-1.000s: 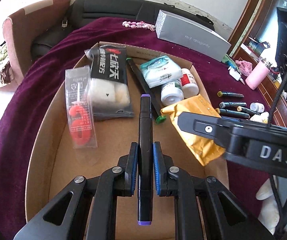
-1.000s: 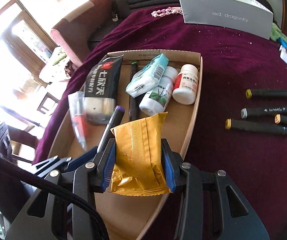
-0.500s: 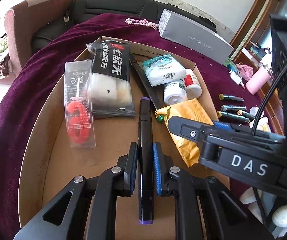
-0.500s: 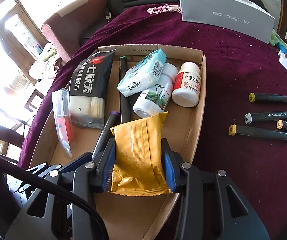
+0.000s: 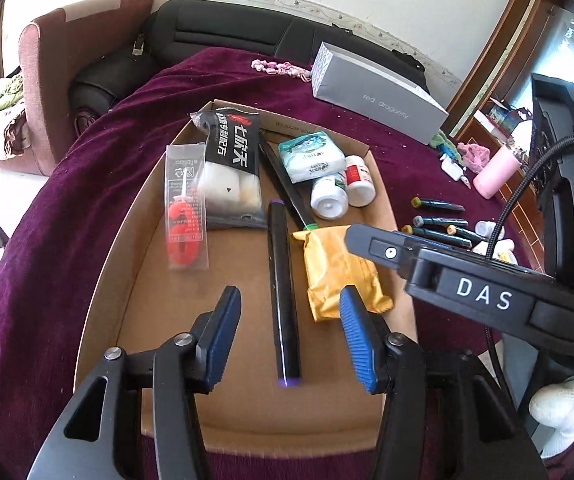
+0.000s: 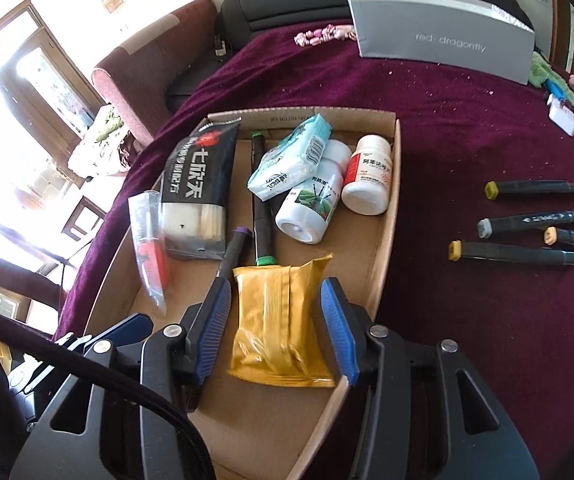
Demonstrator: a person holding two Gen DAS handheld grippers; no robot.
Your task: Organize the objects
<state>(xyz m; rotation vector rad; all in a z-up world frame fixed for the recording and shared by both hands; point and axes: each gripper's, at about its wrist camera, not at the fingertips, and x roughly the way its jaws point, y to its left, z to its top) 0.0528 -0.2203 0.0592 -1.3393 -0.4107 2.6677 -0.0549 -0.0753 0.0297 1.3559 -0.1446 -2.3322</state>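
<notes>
Purple velvet cloth (image 6: 427, 128) covers the table, and on it sits a shallow cardboard tray (image 5: 127, 264), the landmark for all that follows. Purple-capped marker (image 5: 283, 292): lying flat on the tray floor near its middle, between the blue pads of the left gripper (image 5: 287, 336), whose jaws have just been opening and now stand clear of it on both sides. Yellow foil packet (image 6: 283, 320): on the tray floor by the right wall, between the fingers of the right gripper (image 6: 277, 320), whose jaws have just eased apart, a gap showing on each side. Also in the tray: black snack pouch (image 5: 233, 160), clear sleeve with a red item (image 5: 185, 208), green-capped marker (image 6: 261, 208), tissue pack (image 6: 291, 160), two white bottles (image 6: 339, 188). Outside the tray, to its right: four loose markers (image 6: 527, 216). Beyond its far end: grey box (image 6: 443, 36).
</notes>
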